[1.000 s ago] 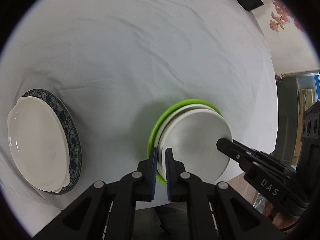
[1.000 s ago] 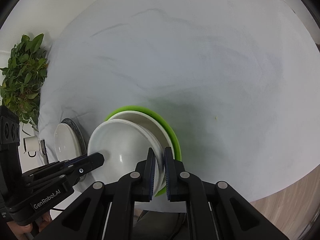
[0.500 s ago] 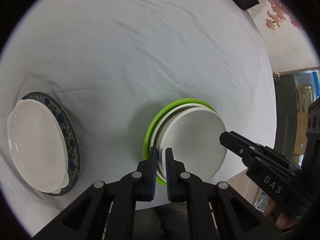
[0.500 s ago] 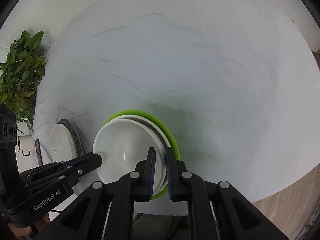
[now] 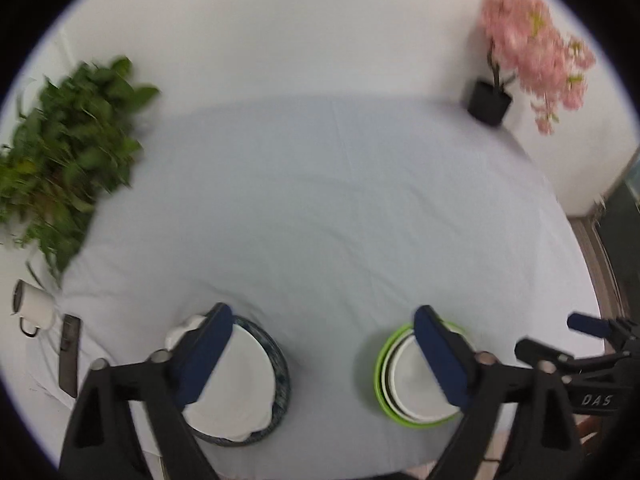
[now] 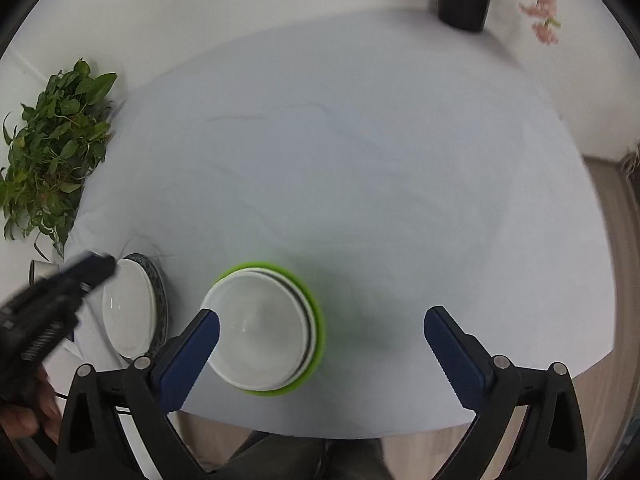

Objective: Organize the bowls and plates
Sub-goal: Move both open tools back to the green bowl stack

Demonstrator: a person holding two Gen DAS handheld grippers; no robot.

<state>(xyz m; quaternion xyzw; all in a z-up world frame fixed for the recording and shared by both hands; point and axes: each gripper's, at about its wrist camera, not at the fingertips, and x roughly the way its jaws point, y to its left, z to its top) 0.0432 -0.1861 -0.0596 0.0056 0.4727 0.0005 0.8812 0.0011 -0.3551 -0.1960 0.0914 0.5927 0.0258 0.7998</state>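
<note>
Both tongs, left (image 5: 323,352) and right (image 6: 322,354), have just opened, empty: lift straight clear of the bowls (image 6: 260,330) below, without nudging the stack.

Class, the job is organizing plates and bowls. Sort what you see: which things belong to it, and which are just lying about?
Job: white bowls nested in green bowl; white dish on blue-patterned plate.
Lying about: mug, green plant, pink flower pot, dark flat object.

You have a leafy green potted plant (image 6: 52,152) on your left, a pink blossom tree in a black pot (image 6: 463,5) far right, and a white enamel mug (image 5: 34,307).
</note>
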